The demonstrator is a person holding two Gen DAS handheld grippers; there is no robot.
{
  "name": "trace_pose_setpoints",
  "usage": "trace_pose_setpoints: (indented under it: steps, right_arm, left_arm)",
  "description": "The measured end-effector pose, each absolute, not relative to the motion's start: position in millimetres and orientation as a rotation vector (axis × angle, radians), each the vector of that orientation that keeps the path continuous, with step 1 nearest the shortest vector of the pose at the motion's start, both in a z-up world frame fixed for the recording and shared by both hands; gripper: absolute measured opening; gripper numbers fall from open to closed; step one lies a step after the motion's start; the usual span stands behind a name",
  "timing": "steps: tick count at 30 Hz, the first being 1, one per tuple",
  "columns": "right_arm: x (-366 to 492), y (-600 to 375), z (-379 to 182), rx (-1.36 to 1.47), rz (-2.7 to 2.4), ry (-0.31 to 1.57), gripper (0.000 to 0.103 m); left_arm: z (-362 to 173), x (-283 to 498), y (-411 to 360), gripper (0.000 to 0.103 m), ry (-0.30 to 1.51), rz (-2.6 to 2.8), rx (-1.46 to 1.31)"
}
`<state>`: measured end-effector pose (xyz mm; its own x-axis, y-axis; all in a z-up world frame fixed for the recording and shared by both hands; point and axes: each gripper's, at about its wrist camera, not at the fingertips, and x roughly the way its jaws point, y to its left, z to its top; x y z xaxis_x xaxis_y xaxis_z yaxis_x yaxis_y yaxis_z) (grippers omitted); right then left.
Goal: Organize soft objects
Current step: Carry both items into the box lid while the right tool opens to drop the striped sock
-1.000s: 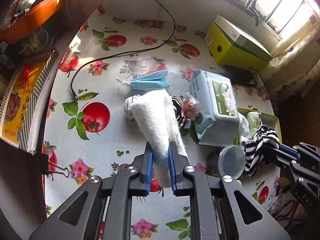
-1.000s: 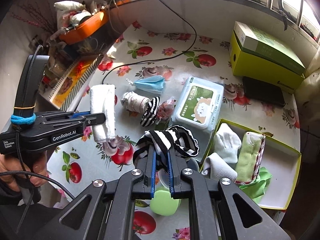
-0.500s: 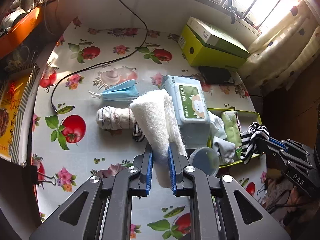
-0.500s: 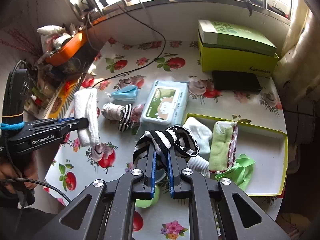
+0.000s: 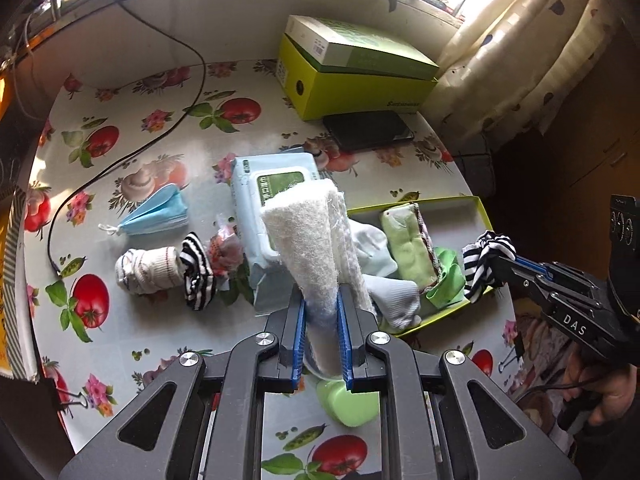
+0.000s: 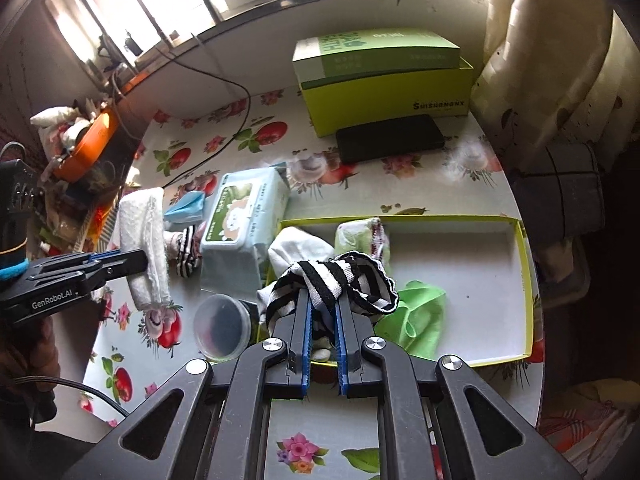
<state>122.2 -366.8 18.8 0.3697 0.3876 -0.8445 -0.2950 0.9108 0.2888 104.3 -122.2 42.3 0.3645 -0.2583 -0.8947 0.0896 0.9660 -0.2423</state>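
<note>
My left gripper (image 5: 322,300) is shut on a rolled white towel (image 5: 308,236) and holds it above the table, left of the yellow-green tray (image 5: 478,204). It also shows in the right wrist view (image 6: 144,240). My right gripper (image 6: 321,300) is shut on a black-and-white striped sock (image 6: 332,280), held over the tray's near left part (image 6: 524,276). The sock also shows in the left wrist view (image 5: 486,258). White socks (image 6: 298,246), a green folded cloth (image 6: 356,234) and a green rag (image 6: 416,316) lie in the tray. A rolled white sock (image 5: 146,270), another striped sock (image 5: 196,276) and a blue mask (image 5: 158,212) lie on the table.
A wet-wipes pack (image 5: 272,188) lies beside the tray. A yellow-green box (image 5: 352,76) and a black phone (image 5: 368,130) sit at the back. A clear lid (image 6: 222,326) and a green soap (image 5: 348,402) lie near the front. A black cable (image 5: 132,152) crosses the tablecloth.
Both grippers have moved right toward the tray, each still holding its item. The striped sock now hangs over the tray's near left part. The towel has come closer to the tray.
</note>
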Motion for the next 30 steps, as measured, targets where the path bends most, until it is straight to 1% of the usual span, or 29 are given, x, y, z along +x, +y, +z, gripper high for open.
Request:
trace_pose_setpoints:
  steps: [10, 20, 30]
  right_arm:
    - [134, -413, -3, 0.168, 0.353, 1.129, 0.010]
    - [169, -455, -33, 0.213, 0.272, 1.152, 0.010]
    - [217, -469, -64, 0.166, 0.233, 1.186, 0.010]
  left_arm:
    - [32, 132, -177, 0.015, 1.226, -0.344, -0.088]
    - [16, 164, -230, 0.015, 1.267, -0.444, -0.038]
    - [4, 187, -257, 0.015, 1.300, -0.493, -0.046]
